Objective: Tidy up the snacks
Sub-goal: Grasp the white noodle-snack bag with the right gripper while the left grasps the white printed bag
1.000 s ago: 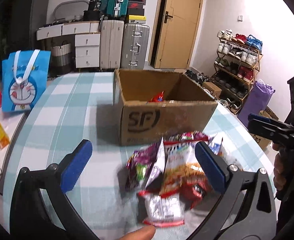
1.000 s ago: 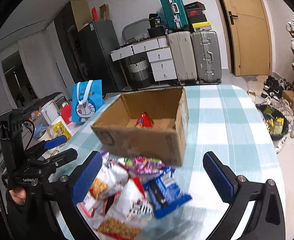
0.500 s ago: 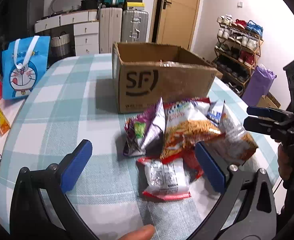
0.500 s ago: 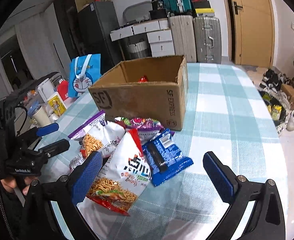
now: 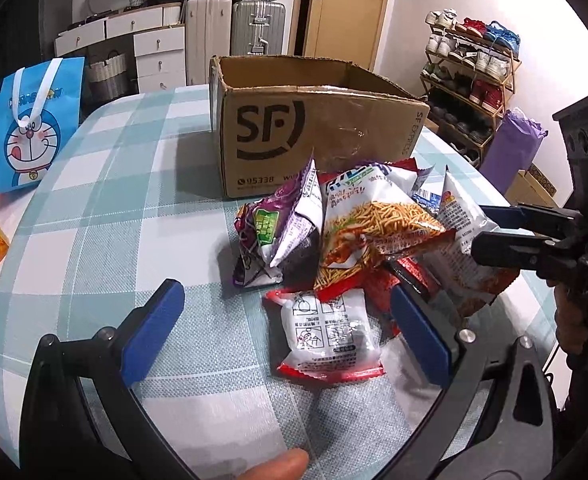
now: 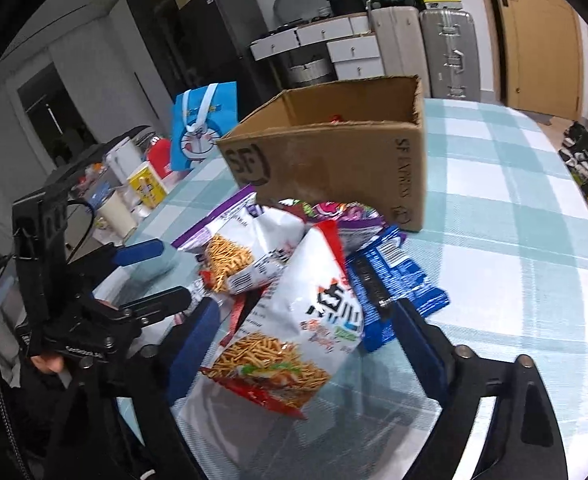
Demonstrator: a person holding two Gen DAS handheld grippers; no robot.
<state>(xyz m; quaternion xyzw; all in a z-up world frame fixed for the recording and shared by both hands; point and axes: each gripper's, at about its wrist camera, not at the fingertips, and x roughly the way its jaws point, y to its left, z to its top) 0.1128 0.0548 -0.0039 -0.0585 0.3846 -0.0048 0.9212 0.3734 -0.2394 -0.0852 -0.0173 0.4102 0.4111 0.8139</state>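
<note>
A bench [image 5: 94, 216] under a teal-and-white checked cloth fills the frame, with suitcases [image 5: 258, 26] and a shoe rack [image 5: 469, 80] along the top. Crinkly foil snack bags [image 5: 357, 236] lie heaped mid-frame against a brown corrugated cardboard box [image 5: 313, 128]. The left hand-held gripper [image 5: 290, 328] is spread wide around a white packet [image 5: 329, 328]; the right hand-held gripper [image 6: 305, 340] likewise gapes either side of a noodle-snack bag [image 6: 294, 336], neither clamping.

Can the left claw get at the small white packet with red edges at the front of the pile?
Probably yes: the left claw is open, and the small white red-edged packet lies flat between its fingers, nothing over it.
</note>
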